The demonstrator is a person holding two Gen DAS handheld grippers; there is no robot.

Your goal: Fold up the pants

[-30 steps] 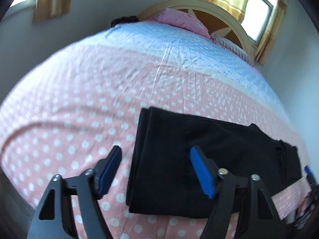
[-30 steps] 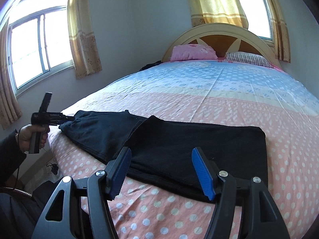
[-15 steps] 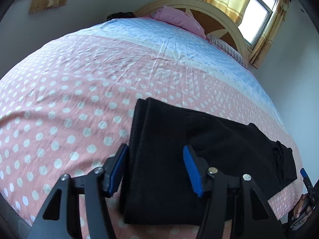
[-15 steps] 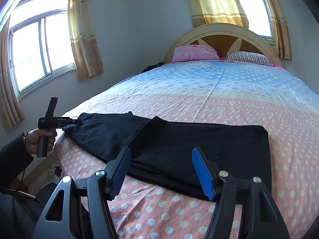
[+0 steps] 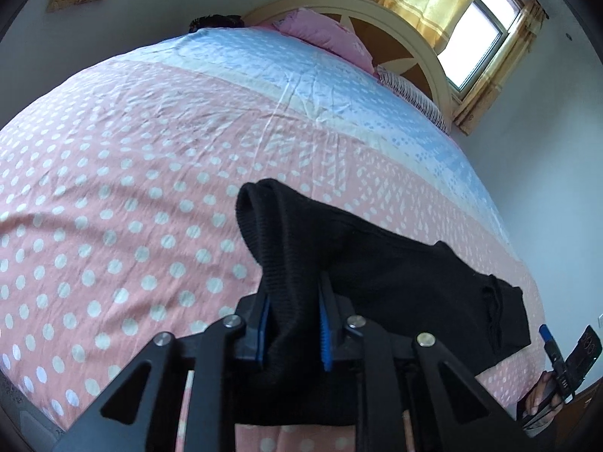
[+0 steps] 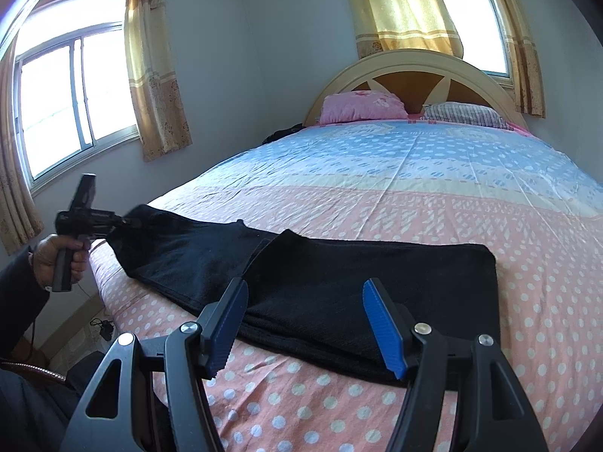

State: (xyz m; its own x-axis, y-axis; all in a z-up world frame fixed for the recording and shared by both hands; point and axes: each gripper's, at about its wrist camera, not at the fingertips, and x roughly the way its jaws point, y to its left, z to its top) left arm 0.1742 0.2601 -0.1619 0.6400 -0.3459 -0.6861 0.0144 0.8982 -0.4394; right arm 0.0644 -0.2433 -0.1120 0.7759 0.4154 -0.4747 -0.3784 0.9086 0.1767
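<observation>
pants [image 6: 339, 286], black, lie across the near part of a bed [image 6: 414, 173] with a dotted pink and blue sheet. in the right wrist view the right portion forms a doubled rectangle, a folded layer resting on top, while the left portion runs on as a single, narrower strip toward the near left corner of the bed. left hand-held gripper [image 5: 294, 324]: its blue pads are drawn together on the end of that strip, and the cloth rises from the sheet in a raised loop beyond the pads. the same tool appears at the far left of the right wrist view, held in a hand [image 6: 56, 260] and meeting the end of the garment. right hand-held gripper [image 6: 305, 324]: fingers spread wide apart, holding nothing, hovering just before the near edge of the folded rectangle; contact with the cloth is not evident. progress, as a judgement: at least one fold appears complete on the right side, and the pinched left end seems ready to be carried over the rectangle for a further fold. remaining work likely includes laying that end down squarely, aligning edges and smoothing the stack. a pink pillow [image 6: 361, 105] and a striped pillow [image 6: 463, 113] rest against the headboard [image 6: 410, 67] at the far end, well apart from the garment.
</observation>
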